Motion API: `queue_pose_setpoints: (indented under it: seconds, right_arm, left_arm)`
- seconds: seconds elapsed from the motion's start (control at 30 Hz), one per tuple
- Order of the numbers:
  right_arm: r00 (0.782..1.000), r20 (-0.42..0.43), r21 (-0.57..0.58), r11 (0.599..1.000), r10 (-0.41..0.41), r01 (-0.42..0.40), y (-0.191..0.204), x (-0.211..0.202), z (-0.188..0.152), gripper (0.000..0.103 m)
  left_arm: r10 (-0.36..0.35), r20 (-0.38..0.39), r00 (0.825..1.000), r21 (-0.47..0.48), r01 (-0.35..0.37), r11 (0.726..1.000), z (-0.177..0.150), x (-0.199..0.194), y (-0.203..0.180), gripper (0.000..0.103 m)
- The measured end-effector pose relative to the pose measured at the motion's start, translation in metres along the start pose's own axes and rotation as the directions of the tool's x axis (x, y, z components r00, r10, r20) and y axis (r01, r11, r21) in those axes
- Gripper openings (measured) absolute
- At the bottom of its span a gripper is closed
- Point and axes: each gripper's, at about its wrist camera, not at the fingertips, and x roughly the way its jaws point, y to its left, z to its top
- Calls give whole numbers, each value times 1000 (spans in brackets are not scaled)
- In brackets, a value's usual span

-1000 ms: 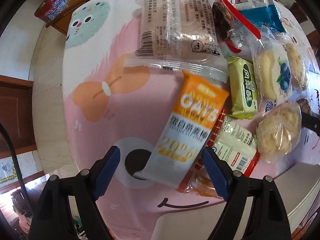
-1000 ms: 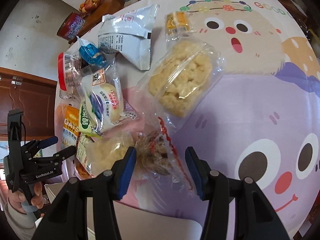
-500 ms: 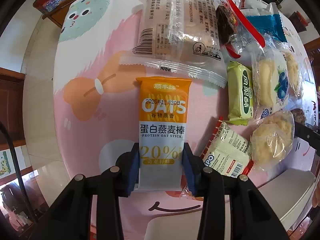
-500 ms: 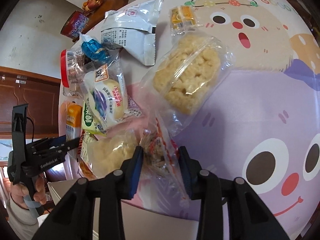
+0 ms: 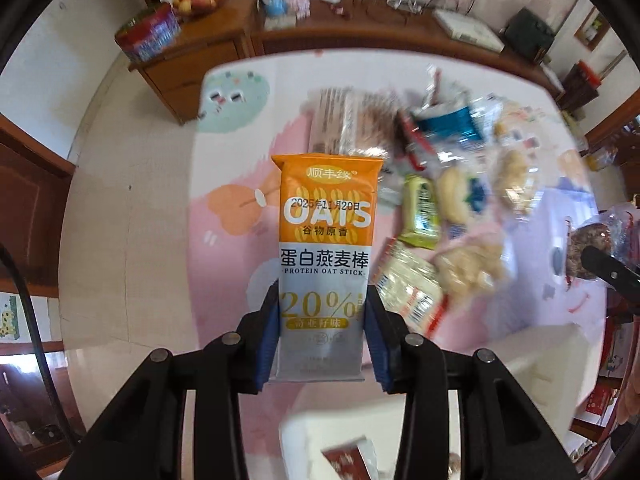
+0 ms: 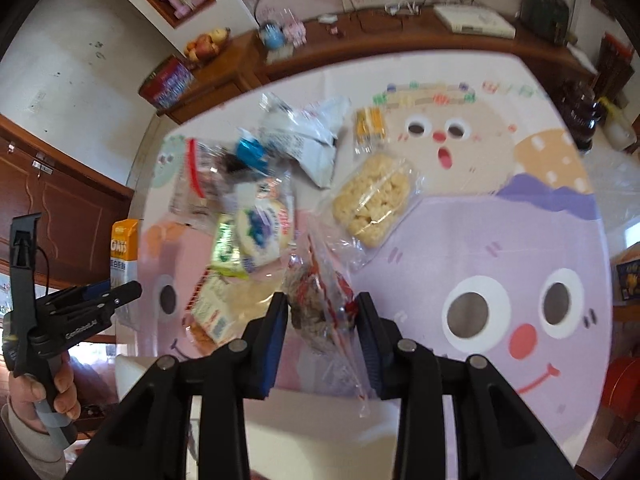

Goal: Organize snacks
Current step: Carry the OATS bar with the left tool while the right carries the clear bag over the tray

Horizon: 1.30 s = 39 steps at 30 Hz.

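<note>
The left gripper (image 5: 322,312) has its blue pads (image 5: 269,336) pressed on the two long edges of the orange-and-white oat bar (image 5: 326,248), gripping it near its lower end so that the bar stands out past the fingertips; the jaws have just been closing from a wide stance to this narrow one, with the bar between them. The right gripper (image 6: 322,320) has likewise just narrowed, and is now pinched on a clear bag of dark nutty snack (image 6: 320,304) with red trim, whose loose plastic tail hangs down below the pads. A second ago both packets lay on the table among the pile and both grippers sat low over them; now each packet is clear of the cloth and the tablecloth (image 6: 500,248) looks farther off and streaked with motion, so both hands have lifted together. The rest of the pile remains on the cloth: the green packet (image 5: 420,216), the blueberry cake (image 6: 260,232) and the pale puffed-rice bag (image 6: 374,200) beyond it. A white box (image 5: 532,360) sits at the near edge of the table below the grippers; it is probably where the snacks go, though blur leaves its inside unclear. Both picks look done, and the carry to the box comes next.
</note>
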Motion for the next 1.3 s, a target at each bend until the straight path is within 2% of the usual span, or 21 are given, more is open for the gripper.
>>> queue_pose_setpoints:
  seconds: [0.23,0.37,0.53,0.67,0.77,0.97,1.3]
  right_arm:
    - [994,104,-7,1000,-19,19,24,-63,-32,35]
    - [987,158,-25,999,-37,41,41,-97,-56,35]
    - [978,204,-48,997,-44,55,60,-130,-86,35]
    - [963,260,-78,992,-77,100,79,-150,-109,35]
    - [954,288,-98,988,-85,118,90,-159,-125,35]
    - [938,329,-102,984,-108,149,106,-163,-151,35]
    - [942,286,-75,976,-173,202,109,-143,-174,35]
  left_arm:
    - [-54,105,993,-30,57,998,-53,-84,1,38]
    - [-52,174,983,-45,61,997,-79,-119,0,38]
    - [-67,237,969,-66,85,994,-108,-148,-3,39]
    - [-55,278,959,-57,74,996,-131,-166,-9,39]
    - [-47,300,953,-44,63,997,-146,-175,-15,39]
    - [-43,305,951,-20,51,998,-168,-176,-26,39]
    - [-9,237,971,-15,13,1000,-188,-147,-28,39]
